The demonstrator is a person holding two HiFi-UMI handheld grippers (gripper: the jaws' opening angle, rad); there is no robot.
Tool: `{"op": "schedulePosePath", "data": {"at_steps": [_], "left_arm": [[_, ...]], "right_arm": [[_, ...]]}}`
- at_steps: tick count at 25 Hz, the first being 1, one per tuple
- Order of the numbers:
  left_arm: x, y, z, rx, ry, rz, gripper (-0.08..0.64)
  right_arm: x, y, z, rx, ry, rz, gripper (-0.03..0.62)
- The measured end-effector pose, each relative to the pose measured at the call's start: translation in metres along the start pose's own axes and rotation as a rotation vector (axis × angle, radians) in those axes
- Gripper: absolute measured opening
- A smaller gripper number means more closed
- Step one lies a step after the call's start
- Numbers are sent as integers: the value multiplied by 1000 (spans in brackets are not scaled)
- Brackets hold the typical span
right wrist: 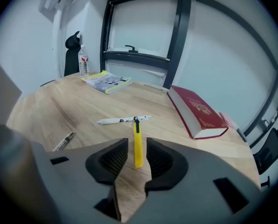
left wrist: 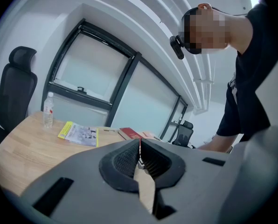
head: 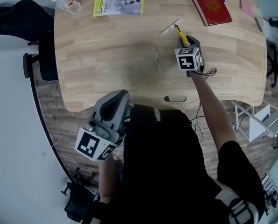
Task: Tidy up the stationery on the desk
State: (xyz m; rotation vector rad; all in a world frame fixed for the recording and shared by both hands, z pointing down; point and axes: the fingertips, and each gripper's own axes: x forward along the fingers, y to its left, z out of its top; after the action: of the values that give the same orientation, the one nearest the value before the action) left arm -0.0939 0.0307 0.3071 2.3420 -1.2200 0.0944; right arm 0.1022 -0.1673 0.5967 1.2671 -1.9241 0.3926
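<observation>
Right gripper [right wrist: 136, 147] jaws stood apart astride the yellow pen [right wrist: 137, 134], nothing gripped. We judged an off-centre close might flick it into the white pen [right wrist: 122, 120] just ahead.

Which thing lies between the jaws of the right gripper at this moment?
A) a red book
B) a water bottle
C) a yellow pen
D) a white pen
C: in the right gripper view, the yellow pen lies on the desk between the open jaws of the right gripper, with a gap on each side. The white pen lies beyond its tip.
</observation>
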Motion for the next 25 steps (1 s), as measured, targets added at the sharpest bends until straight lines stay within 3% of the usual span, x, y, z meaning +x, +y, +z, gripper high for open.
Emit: {"op": "schedulePosePath", "data": {"at_steps": [5, 11, 19, 25], "left_arm": [[7, 4, 3, 3, 15, -1, 37], [13, 4, 3, 8, 26, -5, 37], [16, -10, 6, 32, 23, -15, 37], [10, -19, 5, 39, 11, -6, 37]], "right_arm": [[23, -4, -13, 100, 45, 83, 144], [31, -1, -18, 112, 56, 120, 95], [27, -2, -21, 195, 57, 129, 74], [-6, -3, -18, 281, 16, 82, 74]]}}
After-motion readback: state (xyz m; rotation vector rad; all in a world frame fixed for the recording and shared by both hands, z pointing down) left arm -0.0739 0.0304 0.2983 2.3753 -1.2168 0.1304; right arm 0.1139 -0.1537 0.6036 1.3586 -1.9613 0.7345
